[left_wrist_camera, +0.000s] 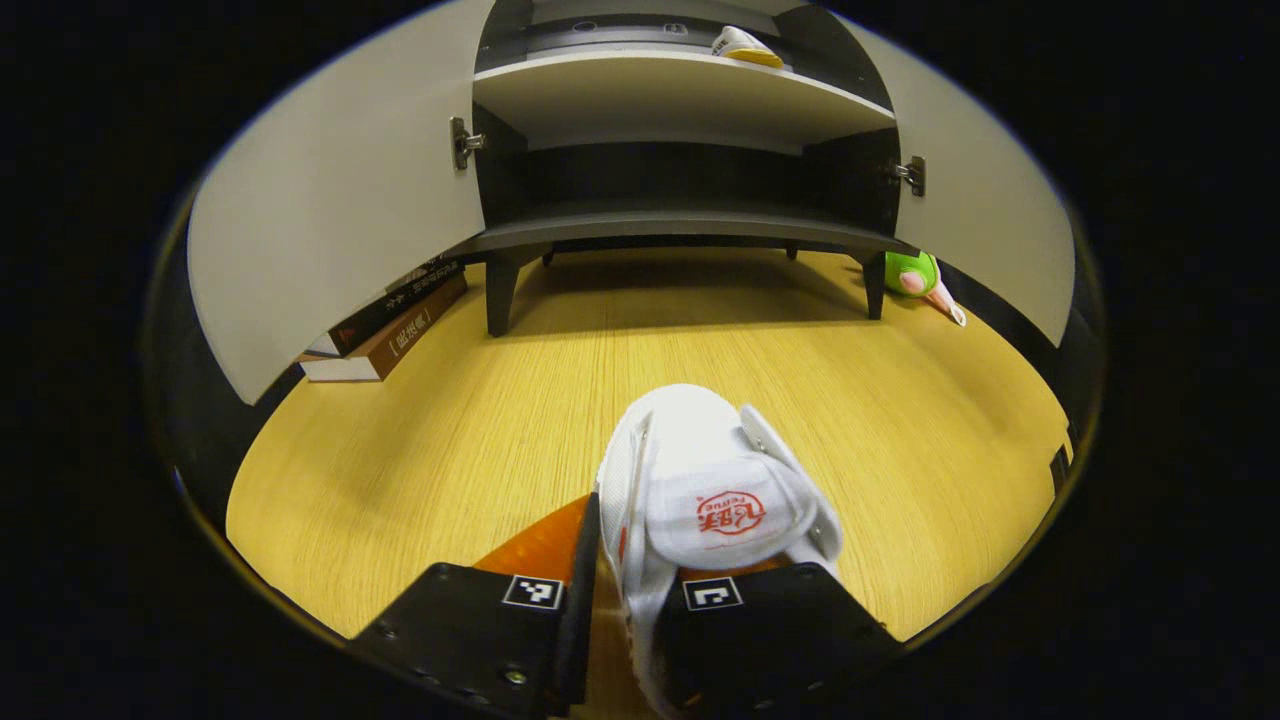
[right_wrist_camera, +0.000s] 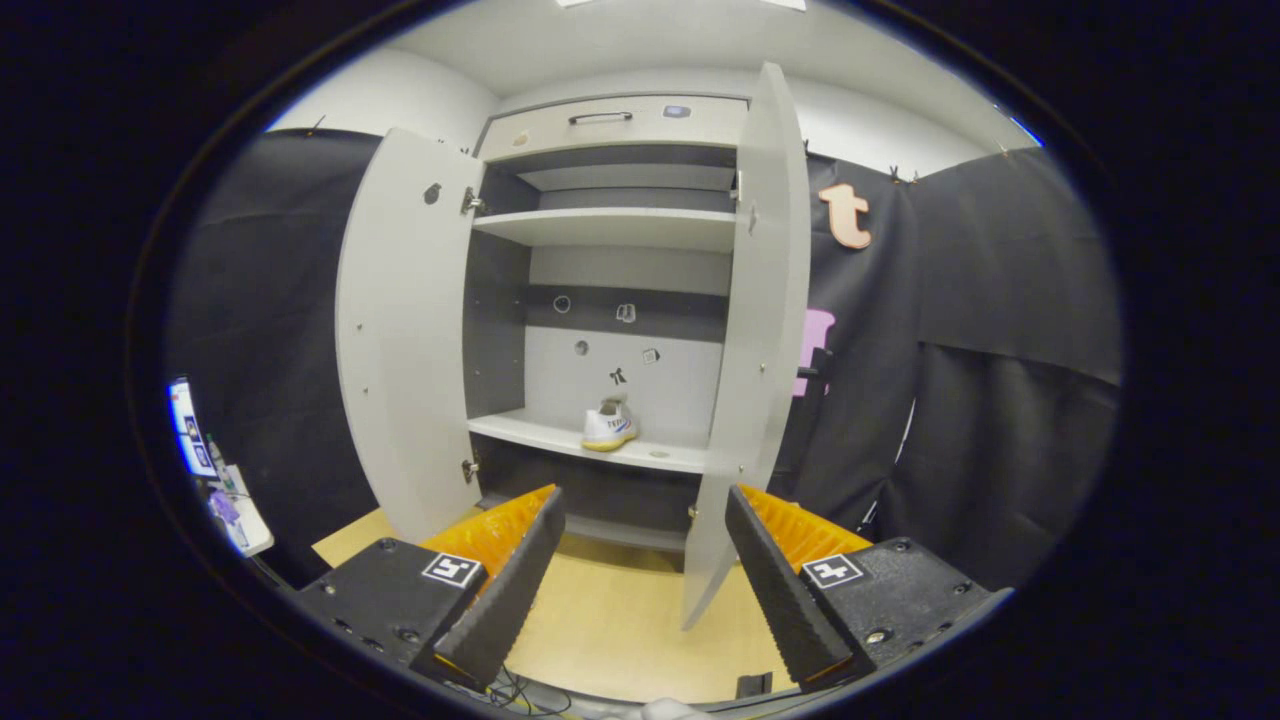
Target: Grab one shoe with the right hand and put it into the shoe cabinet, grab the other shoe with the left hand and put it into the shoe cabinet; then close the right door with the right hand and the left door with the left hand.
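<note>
Left claw [left_wrist_camera: 625, 600] sits low over the wooden floor [left_wrist_camera: 420, 440], jaws narrowed around the heel end of the white shoe [left_wrist_camera: 700, 490]. One finger is outside the shoe's left wall; the other comes down over the heel opening, probably inside the collar. Looks like a grip on the side wall, but I can't confirm both pads are pressing, so I call it unresolved.

Handling, my read: small fabric sneaker, light, soft upper, stiffer sole. The collar wall will fold under pinch, so the shoe may swing toe-down when lifted. A better hold is low on the heel counter, close to the sole, where it's stiffest. Not fragile, not slippery; the strap over the tongue could snag on a shelf edge.

The shoe points toe-first at the shoe cabinet [left_wrist_camera: 680, 230], well apart from it, both doors swung wide. The left door [left_wrist_camera: 330, 220] has a stack of books [left_wrist_camera: 385, 325] under it, and a green toy [left_wrist_camera: 915, 275] lies by the right cabinet leg.

Right claw [right_wrist_camera: 645, 560] is held high and level, jaws wide, holding nothing, facing the open cabinet from a distance. The other shoe [right_wrist_camera: 608, 425] stands on the lower shelf [right_wrist_camera: 520, 432], heel toward me. The right door [right_wrist_camera: 760, 340] stands edge-on just ahead of the right claw's line.

Pose judgement: left needs a lift and a forward reach to the shelf.
</note>
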A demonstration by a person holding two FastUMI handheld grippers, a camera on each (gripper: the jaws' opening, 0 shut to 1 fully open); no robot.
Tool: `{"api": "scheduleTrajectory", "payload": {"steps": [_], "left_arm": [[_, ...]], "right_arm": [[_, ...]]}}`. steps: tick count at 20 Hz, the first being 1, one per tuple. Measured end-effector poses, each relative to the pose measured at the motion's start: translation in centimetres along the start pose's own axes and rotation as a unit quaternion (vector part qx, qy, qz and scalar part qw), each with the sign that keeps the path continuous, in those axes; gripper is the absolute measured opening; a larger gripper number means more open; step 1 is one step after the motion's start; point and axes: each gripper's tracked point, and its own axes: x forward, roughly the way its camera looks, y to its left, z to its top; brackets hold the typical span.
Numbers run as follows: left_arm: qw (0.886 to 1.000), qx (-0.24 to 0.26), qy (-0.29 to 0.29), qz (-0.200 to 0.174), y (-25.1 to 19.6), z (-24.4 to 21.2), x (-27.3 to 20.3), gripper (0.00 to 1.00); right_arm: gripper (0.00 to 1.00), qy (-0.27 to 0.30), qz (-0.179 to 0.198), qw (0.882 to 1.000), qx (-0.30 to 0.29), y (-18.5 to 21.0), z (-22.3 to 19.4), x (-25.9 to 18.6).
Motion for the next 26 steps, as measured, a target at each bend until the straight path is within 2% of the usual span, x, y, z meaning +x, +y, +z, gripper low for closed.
{"api": "scheduleTrajectory", "payload": {"steps": [1, 2, 4, 10, 18, 24, 26], "left_arm": [[1.000, -0.006, 0.010, -0.004, 0.1, 0.3, 0.5, 0.32], [1.000, -0.003, 0.009, -0.003, 0.3, 0.6, 0.4, 0.22], [1.000, 0.008, 0.027, 0.015, 0.9, 0.4, -0.4, 0.14], [0.999, -0.025, -0.013, 0.028, 2.6, 4.9, -6.6, 0.13], [0.995, -0.038, -0.093, 0.014, 3.5, 18.2, -14.3, 0.13], [0.985, -0.042, -0.168, 0.005, 2.5, 29.7, -16.1, 0.13], [0.982, -0.042, -0.186, 0.011, 2.6, 33.7, -14.8, 0.13]], "right_arm": [[1.00, 0.001, -0.003, 1.000, 0.002, -0.3, -0.1, 0.1], [1.00, 0.003, -0.004, 1.000, 0.005, -0.5, -0.2, 0.1], [1.00, 0.004, -0.008, 1.000, 0.013, -0.9, -0.4, 0.1], [1.00, -0.021, -0.013, 0.999, 0.022, -0.8, 0.8, 0.0], [1.00, -0.048, 0.000, 0.998, 0.032, 0.5, 1.5, -0.3], [1.00, -0.065, 0.010, 0.998, 0.025, 0.2, 1.6, -0.1], [1.00, -0.068, 0.016, 0.997, 0.030, 0.0, 1.4, 0.2]]}}
